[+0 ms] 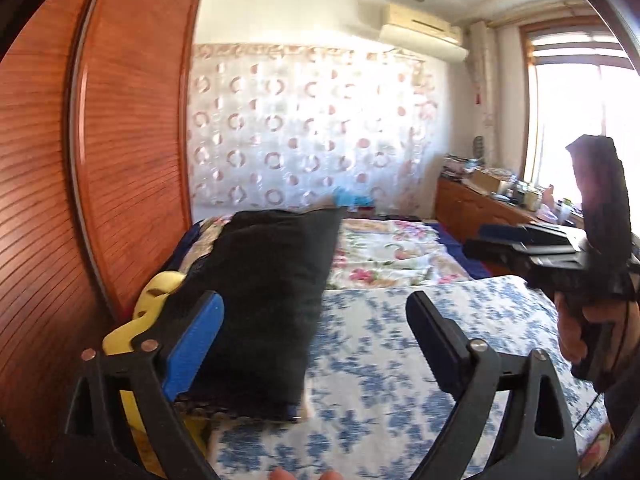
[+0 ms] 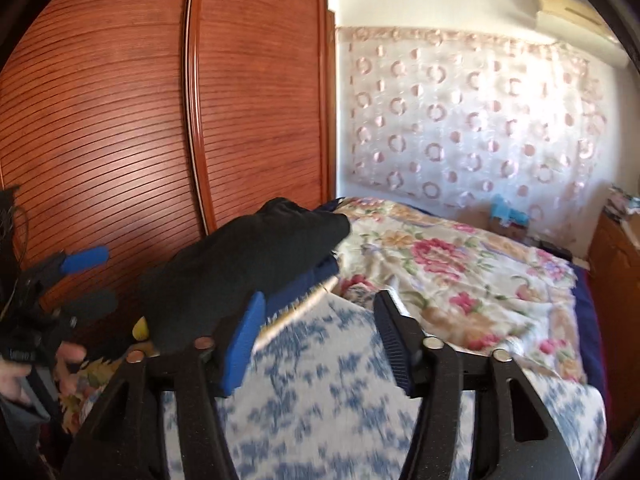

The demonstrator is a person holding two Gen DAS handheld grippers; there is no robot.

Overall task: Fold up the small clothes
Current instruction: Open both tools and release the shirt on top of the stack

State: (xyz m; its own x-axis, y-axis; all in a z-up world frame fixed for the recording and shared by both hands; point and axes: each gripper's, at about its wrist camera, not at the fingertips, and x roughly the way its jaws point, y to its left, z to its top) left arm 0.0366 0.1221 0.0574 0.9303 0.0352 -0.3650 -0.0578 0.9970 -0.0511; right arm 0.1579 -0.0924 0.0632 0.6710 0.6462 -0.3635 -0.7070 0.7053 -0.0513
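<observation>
A folded black garment [image 1: 264, 300] lies on the bed at the left, on top of a pile with yellow and dark blue cloth under it. It also shows in the right wrist view [image 2: 240, 268]. My left gripper [image 1: 316, 316] is open and empty, just right of the black garment and above the blue-and-white sheet [image 1: 400, 360]. My right gripper [image 2: 320, 312] is open and empty over the same sheet [image 2: 320, 400]. The right gripper shows in the left wrist view [image 1: 492, 240], and the left gripper in the right wrist view [image 2: 92, 280].
A red-brown wooden wardrobe [image 1: 80, 160] stands close along the left of the bed. A floral quilt [image 2: 460, 272] covers the far half of the bed. A wooden cabinet [image 1: 480, 200] with clutter stands at the right under the window. A patterned curtain [image 1: 312, 128] hangs on the back wall.
</observation>
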